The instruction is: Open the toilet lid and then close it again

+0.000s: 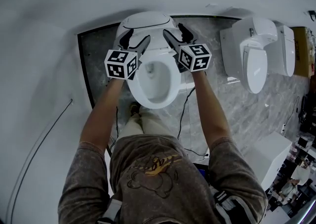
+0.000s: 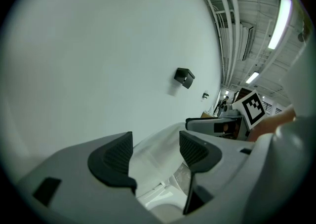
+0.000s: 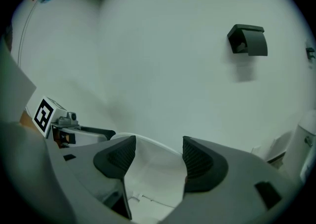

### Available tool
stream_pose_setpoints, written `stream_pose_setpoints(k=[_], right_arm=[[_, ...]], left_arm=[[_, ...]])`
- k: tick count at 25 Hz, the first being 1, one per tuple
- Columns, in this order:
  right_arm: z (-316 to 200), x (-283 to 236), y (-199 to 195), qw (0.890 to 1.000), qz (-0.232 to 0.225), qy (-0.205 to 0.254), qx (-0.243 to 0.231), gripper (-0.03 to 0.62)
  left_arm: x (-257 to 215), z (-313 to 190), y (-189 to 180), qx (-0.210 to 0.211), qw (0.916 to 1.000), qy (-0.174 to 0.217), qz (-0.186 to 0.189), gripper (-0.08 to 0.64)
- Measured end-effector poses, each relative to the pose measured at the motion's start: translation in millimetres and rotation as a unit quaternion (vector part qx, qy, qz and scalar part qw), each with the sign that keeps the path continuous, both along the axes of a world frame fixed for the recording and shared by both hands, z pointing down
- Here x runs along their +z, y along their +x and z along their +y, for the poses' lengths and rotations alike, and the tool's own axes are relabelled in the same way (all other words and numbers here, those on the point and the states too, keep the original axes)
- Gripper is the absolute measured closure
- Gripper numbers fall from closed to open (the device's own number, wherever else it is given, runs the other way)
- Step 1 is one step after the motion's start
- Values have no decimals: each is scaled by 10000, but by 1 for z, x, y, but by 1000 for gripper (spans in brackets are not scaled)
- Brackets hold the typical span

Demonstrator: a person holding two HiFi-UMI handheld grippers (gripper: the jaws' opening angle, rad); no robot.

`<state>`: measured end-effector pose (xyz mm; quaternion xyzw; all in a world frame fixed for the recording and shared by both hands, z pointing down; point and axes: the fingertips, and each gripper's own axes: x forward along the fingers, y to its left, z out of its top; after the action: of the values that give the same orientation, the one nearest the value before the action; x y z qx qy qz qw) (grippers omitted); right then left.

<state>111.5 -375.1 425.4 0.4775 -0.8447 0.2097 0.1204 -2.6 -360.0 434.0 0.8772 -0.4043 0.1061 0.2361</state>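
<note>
**Lid up, both grippers open at its sides**

Head view: toilet lid (image 1: 146,21) stands raised at the back of the toilet, against the white wall (image 1: 49,30). The seat (image 1: 170,77) is down and the bowl (image 1: 154,82) is exposed. Lid is plain white, with a rounded top edge. Both forearms are stretched forward over the bowl. Left gripper (image 1: 140,34) points at the lid's left flank, right gripper (image 1: 173,28) at its right flank. The marker cubes sit just above the seat rim on either side. Contact with the lid can't be confirmed from here. A second toilet (image 1: 256,55) stands well apart on the right, and a black cable (image 1: 183,114) runs over the floor.

Left gripper view: jaws are apart with nothing clamped. The lid's smooth white surface fills the gap between them, and the camera is tilted up along it. The right gripper's cube shows beyond the right jaw. A black wall fixture (image 2: 184,77) is higher up.

Right gripper view: jaws are apart here too and hold nothing. The lid's curved top edge and white face lie between them. The left gripper's cube is at far left.
</note>
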Motion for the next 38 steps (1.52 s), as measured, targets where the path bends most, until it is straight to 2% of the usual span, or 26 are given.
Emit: stream_pose_setpoints(k=[10, 14, 25, 35, 38], right_arm=[[70, -5, 4, 9992, -67, 93, 389, 301], [108, -1, 8, 9991, 14, 125, 415, 301], [220, 21, 7, 9997, 203, -94, 16, 299], [306, 89, 21, 9972, 513, -336, -439, 299], [326, 107, 22, 9972, 373, -461, -461, 299]], left_arm=[[-7, 69, 0, 120, 9993, 67, 350, 270], [-2, 104, 5, 192, 9993, 50, 306, 272], [24, 202, 7, 182, 9991, -330, 174, 276], [92, 287, 27, 603, 9961, -616, -198, 276], [112, 308, 29, 764, 9944, -666, -300, 276]])
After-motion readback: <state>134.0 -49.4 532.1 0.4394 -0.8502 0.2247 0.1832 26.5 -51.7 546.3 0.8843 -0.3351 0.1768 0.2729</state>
